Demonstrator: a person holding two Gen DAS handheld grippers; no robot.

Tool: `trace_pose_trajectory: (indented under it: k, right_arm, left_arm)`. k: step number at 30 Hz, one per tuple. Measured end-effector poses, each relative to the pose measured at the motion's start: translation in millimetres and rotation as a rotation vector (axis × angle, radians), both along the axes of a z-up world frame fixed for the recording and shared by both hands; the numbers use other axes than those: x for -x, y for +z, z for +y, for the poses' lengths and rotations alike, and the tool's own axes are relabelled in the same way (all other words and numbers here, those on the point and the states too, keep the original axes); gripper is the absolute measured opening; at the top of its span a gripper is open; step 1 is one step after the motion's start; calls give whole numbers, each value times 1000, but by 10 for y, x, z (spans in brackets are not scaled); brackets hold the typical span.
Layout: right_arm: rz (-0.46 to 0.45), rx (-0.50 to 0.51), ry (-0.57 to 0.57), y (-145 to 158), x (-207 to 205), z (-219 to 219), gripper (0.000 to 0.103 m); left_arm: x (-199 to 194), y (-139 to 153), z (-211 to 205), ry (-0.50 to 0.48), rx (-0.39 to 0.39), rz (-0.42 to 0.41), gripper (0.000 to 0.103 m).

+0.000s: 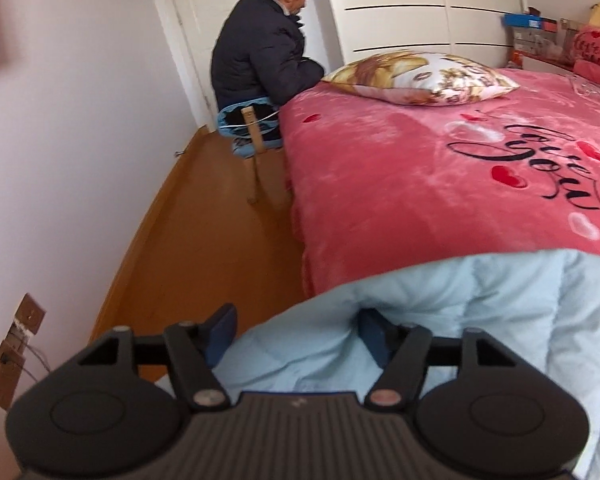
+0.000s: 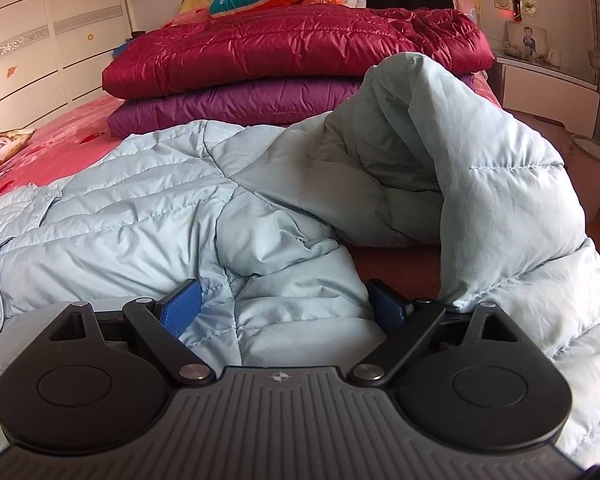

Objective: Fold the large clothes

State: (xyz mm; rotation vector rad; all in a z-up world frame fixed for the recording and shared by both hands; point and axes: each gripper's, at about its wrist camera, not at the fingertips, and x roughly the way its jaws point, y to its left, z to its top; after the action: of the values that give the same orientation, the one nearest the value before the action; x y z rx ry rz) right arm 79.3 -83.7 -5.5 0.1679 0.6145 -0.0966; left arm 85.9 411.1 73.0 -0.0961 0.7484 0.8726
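Observation:
A pale blue quilted down coat (image 2: 112, 216) lies spread on the pink bed (image 1: 380, 168). In the right wrist view its hood or collar (image 2: 460, 152) stands up in a bunched fold at the right. My right gripper (image 2: 284, 308) is open, its blue pads (image 2: 180, 308) wide apart with coat fabric lying between them. In the left wrist view the coat's edge (image 1: 480, 312) bulges at the bed's near corner. My left gripper (image 1: 296, 332) is open, pads (image 1: 220, 332) wide apart, with coat fabric between them.
A dark red down coat (image 2: 292, 52) lies folded on a purple one (image 2: 236, 108) behind the blue coat. A patterned pillow (image 1: 420, 76) sits on the bed. A person in a dark jacket (image 1: 264, 48) sits on a stool beside the bed, over a wooden floor (image 1: 204, 240).

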Motion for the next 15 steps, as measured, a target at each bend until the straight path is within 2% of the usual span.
trace_pose_trajectory:
  k: [2,6,11,15]
  right_arm:
    - [0,2,0,-1,5,7,103]
    - [1,0,0,0,0,2,103]
    - [4,-10,2,5,-21,11,103]
    - [3,-23,5,6,-26,6,103]
  left_arm:
    - [58,-5,-5,13,-17,11,77]
    - [188,18,-66,21,-54,38,82]
    - [262,29,-18,1,-96,119,96]
    - [321,2,23,-11,-114,199,97]
